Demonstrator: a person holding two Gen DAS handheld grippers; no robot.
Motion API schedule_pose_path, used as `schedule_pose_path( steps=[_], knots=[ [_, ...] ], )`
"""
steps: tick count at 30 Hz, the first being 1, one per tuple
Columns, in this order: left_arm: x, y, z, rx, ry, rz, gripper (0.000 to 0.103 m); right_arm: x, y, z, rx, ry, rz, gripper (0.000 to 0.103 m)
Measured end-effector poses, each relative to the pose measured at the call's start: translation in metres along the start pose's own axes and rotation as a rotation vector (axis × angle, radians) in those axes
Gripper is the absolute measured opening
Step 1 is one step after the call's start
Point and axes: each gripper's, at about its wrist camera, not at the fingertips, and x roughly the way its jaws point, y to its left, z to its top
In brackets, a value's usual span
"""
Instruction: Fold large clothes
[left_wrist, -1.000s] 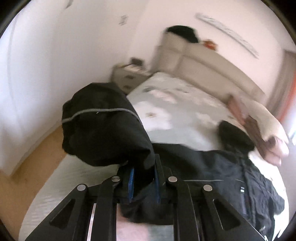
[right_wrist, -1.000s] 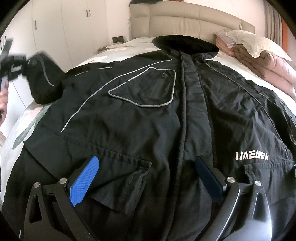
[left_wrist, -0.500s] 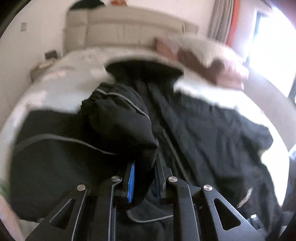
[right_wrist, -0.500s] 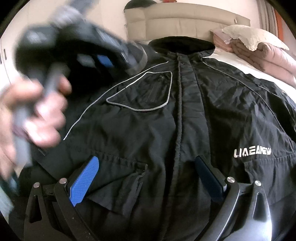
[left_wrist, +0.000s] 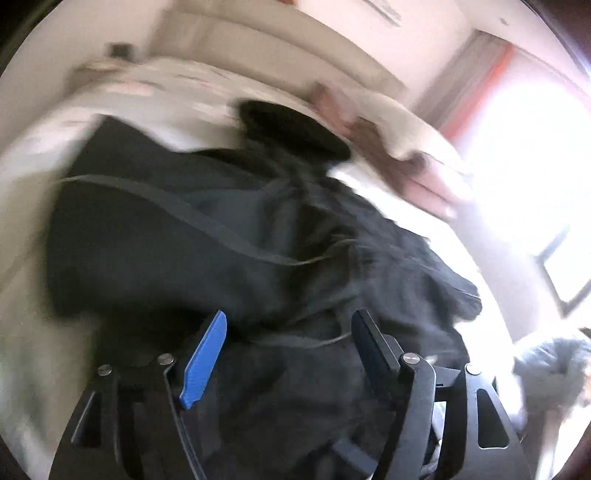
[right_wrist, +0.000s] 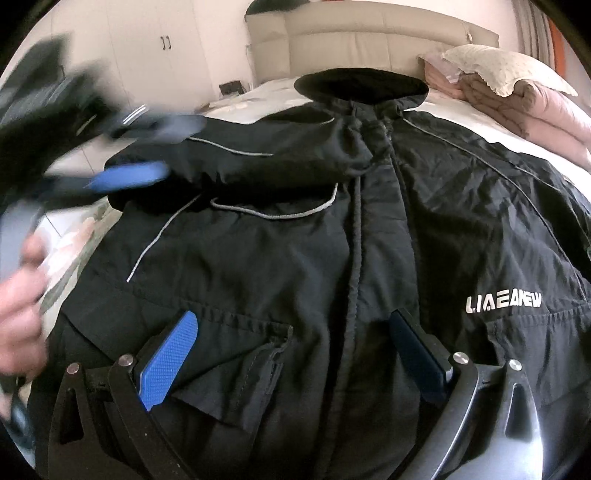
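A large black jacket (right_wrist: 332, 258) with grey piping and a white logo lies front up on the bed, hood toward the headboard. Its left sleeve (right_wrist: 258, 162) now lies folded across the chest. My left gripper (left_wrist: 290, 325) is open and empty above the folded sleeve (left_wrist: 184, 236); it also shows blurred at the left of the right wrist view (right_wrist: 147, 151). My right gripper (right_wrist: 291, 325) is open and empty, low over the jacket's lower front near a pocket flap (right_wrist: 251, 354).
The bed (right_wrist: 258, 99) has a beige headboard (right_wrist: 369, 44). Folded pink and brown quilts with a cream pillow (right_wrist: 517, 85) lie at the right. White wardrobes (right_wrist: 155, 55) stand at the left. A bright window (left_wrist: 535, 166) is at the right.
My left gripper carried the sleeve across over the jacket's chest, opened and let it go. The sleeve now lies folded on the chest. My right gripper has stayed in place, open.
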Motion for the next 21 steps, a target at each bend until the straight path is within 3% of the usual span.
schedule_pose_path(
  steps=[2,6,11,13,16,20,21],
  knots=[
    [-0.019,0.015,-0.019,-0.029,-0.020,0.114,0.072,0.002,0.001,0.007,-0.009,0.052,-0.016,0.103],
    [-0.022,0.043,-0.049,-0.090,-0.001,0.151,0.072,-0.006,-0.003,0.027,-0.017,0.127,-0.038,0.103],
    [-0.025,0.054,-0.065,-0.138,-0.097,0.089,0.072,-0.022,-0.027,0.088,0.026,0.047,-0.122,0.103],
    [-0.021,0.057,-0.065,-0.148,-0.105,0.061,0.072,-0.010,-0.043,0.115,0.086,0.043,-0.099,0.103],
    [-0.023,0.062,-0.070,-0.163,-0.119,0.031,0.072,0.027,-0.065,0.141,0.162,0.082,-0.067,0.103],
    [-0.020,0.057,-0.070,-0.148,-0.116,0.048,0.072,0.073,-0.087,0.149,0.278,0.164,-0.027,0.096],
    [-0.019,0.057,-0.072,-0.140,-0.115,0.056,0.072,0.082,-0.089,0.148,0.302,0.184,0.010,0.085]
  ],
)
